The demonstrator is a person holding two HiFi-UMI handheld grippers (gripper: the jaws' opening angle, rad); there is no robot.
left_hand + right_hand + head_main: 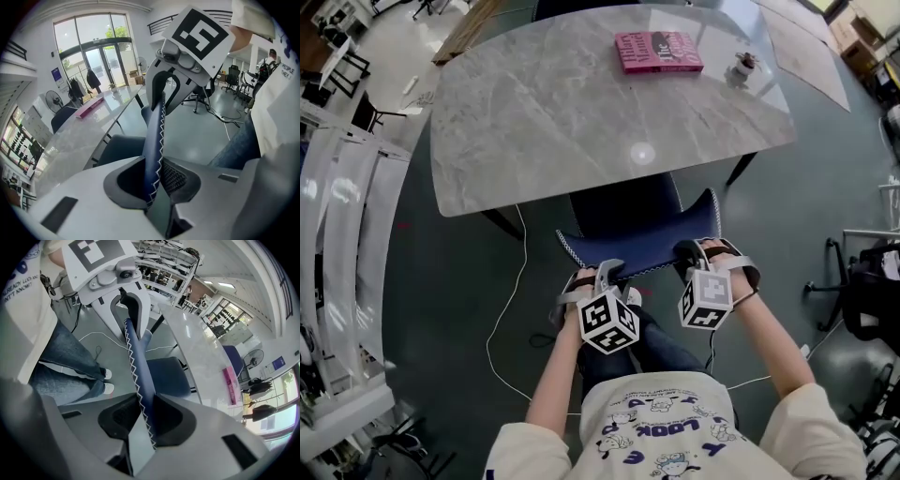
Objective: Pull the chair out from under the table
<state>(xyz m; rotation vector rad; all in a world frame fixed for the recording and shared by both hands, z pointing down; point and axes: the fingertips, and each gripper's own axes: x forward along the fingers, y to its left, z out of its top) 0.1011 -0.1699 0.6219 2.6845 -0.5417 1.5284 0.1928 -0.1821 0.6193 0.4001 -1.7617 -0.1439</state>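
A dark blue chair (628, 214) with white zigzag stitching stands partly under the grey marble table (534, 112), its seat showing beyond the table's near edge. My left gripper (602, 279) is shut on the top edge of the chair back (154, 140) near its left end. My right gripper (701, 255) is shut on the same chair back (140, 380) near its right corner. In each gripper view the stitched edge runs straight up between the pads, with the other gripper visible at its far end.
A pink book (658, 51) and a small dark object (744, 64) lie on the table's far side. A white cable (502, 309) trails on the floor to the left. White shelving (337, 262) stands at the left, a black office chair (862, 291) at the right. My legs are close behind the chair.
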